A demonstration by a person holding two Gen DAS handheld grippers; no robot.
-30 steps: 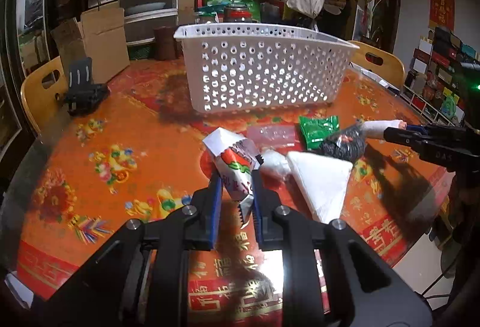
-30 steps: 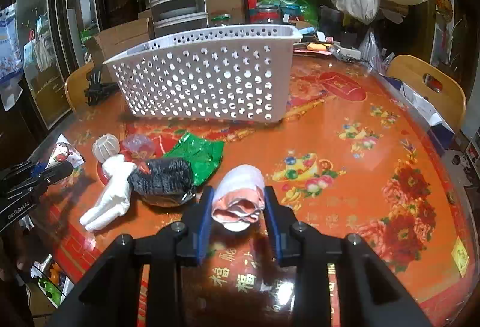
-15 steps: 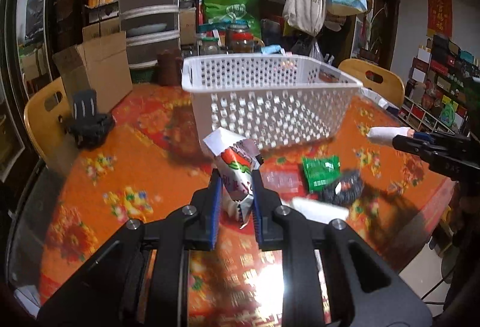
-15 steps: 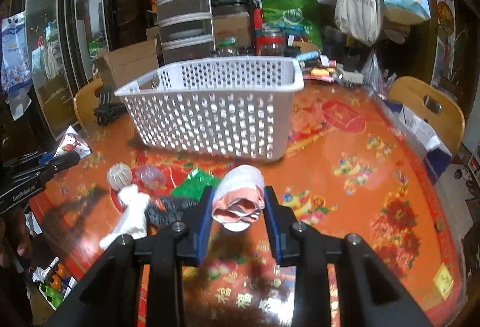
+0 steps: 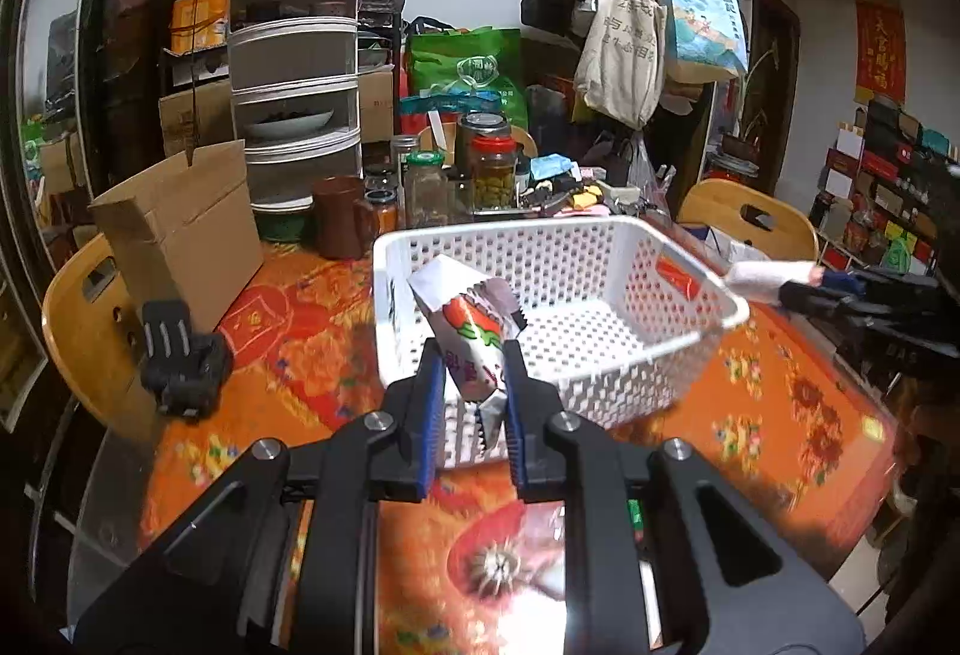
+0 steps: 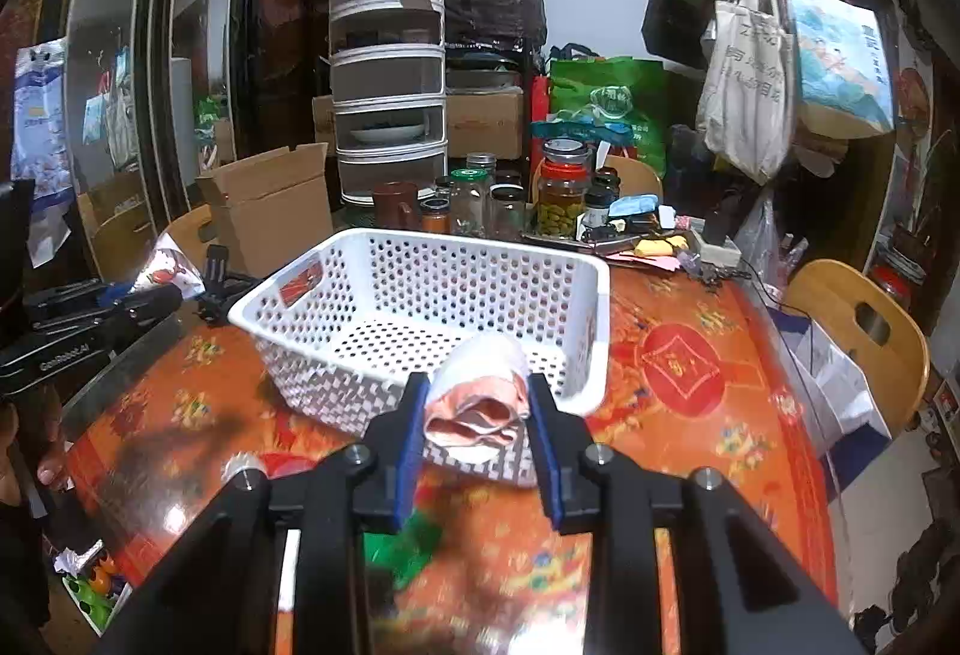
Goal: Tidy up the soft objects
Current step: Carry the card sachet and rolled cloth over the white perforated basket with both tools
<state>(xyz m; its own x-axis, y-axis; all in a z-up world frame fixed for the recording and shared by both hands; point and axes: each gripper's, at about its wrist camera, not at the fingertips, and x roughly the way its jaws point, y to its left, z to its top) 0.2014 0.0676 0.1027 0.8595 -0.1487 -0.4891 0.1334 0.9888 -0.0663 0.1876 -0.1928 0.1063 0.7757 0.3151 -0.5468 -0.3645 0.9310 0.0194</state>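
My left gripper [image 5: 474, 355] is shut on a white and red snack packet [image 5: 471, 331], held in the air in front of the near wall of a white perforated basket [image 5: 690, 289]. My right gripper [image 6: 478, 391] is shut on a rolled white and pink cloth [image 6: 480, 397], raised before the same basket [image 6: 591, 355], whose inside shows nothing in it. In the left wrist view the right gripper [image 5: 798, 286] reaches in from the right with the cloth [image 5: 762, 280] at the basket's corner. In the right wrist view the left gripper [image 6: 150, 295] and its packet [image 6: 171, 268] show at the left.
The basket stands on a round table [image 5: 288, 349] with a red patterned cover. Jars [image 5: 492, 169], a brown mug [image 5: 339, 217] and a cardboard box [image 5: 180, 229] crowd the far side. A black holder [image 5: 180, 361] lies at left. Wooden chairs [image 6: 858, 337] ring the table. Green packet [image 6: 402, 541] blurred below.
Both grippers have risen with their loads and come closer to the basket, so its inside now shows. The loose items on the table have dropped almost out of view.
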